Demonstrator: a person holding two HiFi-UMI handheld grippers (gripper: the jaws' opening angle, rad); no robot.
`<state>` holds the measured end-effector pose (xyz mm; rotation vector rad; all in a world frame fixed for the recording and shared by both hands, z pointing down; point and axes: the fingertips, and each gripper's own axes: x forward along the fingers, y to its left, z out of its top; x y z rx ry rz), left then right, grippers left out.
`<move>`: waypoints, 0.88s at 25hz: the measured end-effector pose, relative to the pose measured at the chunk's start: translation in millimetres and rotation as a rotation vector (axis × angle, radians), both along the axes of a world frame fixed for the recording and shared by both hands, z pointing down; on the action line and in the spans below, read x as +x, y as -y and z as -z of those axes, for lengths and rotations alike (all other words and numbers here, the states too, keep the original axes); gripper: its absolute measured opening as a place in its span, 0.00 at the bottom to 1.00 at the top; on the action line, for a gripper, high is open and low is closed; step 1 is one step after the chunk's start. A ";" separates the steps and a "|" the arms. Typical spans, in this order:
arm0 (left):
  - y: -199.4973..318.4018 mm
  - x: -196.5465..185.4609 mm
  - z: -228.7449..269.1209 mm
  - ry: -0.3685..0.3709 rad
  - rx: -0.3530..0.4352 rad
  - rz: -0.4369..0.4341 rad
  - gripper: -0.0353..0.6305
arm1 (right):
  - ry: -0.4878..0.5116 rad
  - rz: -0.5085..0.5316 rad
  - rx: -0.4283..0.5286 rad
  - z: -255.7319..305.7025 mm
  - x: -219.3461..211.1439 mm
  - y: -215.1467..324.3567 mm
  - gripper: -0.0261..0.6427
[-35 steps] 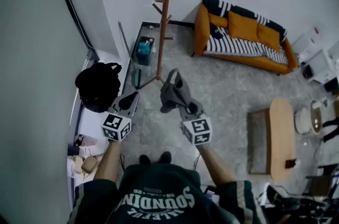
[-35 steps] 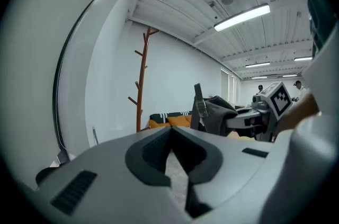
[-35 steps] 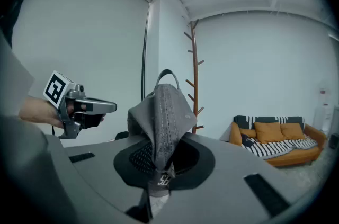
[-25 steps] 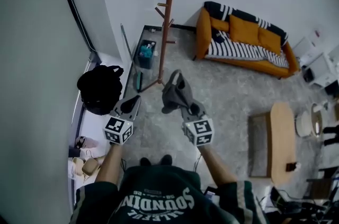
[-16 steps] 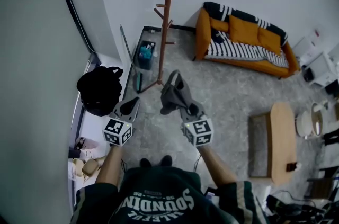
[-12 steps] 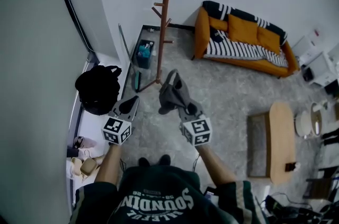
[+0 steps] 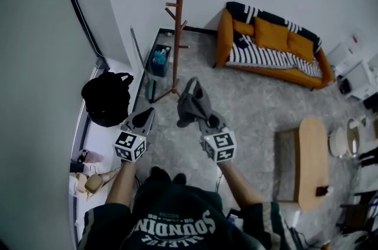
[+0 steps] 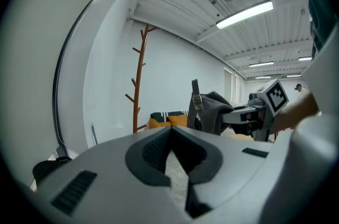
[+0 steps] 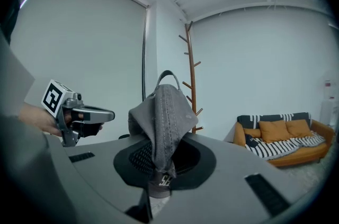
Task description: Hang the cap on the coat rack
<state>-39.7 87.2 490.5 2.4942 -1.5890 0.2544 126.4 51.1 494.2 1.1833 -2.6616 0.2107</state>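
Note:
A grey cap (image 7: 192, 103) hangs folded from my right gripper (image 7: 206, 120), which is shut on its fabric and holds it up in front of me. In the right gripper view the cap (image 9: 164, 117) is pinched between the jaws (image 9: 161, 167), its strap loop on top. The brown wooden coat rack (image 7: 178, 17) stands ahead by the white wall, a short way beyond the cap; it also shows as a coat rack (image 9: 192, 80) behind the cap. My left gripper (image 7: 144, 117) floats to the cap's left, shut and empty; its jaws (image 8: 170, 132) meet at the tips.
A black bag (image 7: 106, 97) lies on the floor at the left by the wall. A bin (image 7: 158, 59) stands near the rack's foot. An orange sofa (image 7: 269, 45) with striped cover is at the back right, a wooden table (image 7: 312, 161) to the right.
Both grippers and the cap keep their pose. The view has drifted, so the rack now sits a little further left, and my feet have shifted.

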 end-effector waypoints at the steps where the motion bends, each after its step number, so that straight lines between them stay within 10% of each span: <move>1: 0.4 1.5 -0.9 0.001 -0.003 0.000 0.05 | 0.003 0.001 0.000 -0.3 1.6 0.8 0.07; 22: 133.6 -30.1 -6.8 -0.020 0.003 -0.031 0.05 | -0.031 -0.015 -0.005 -10.0 -30.6 120.7 0.07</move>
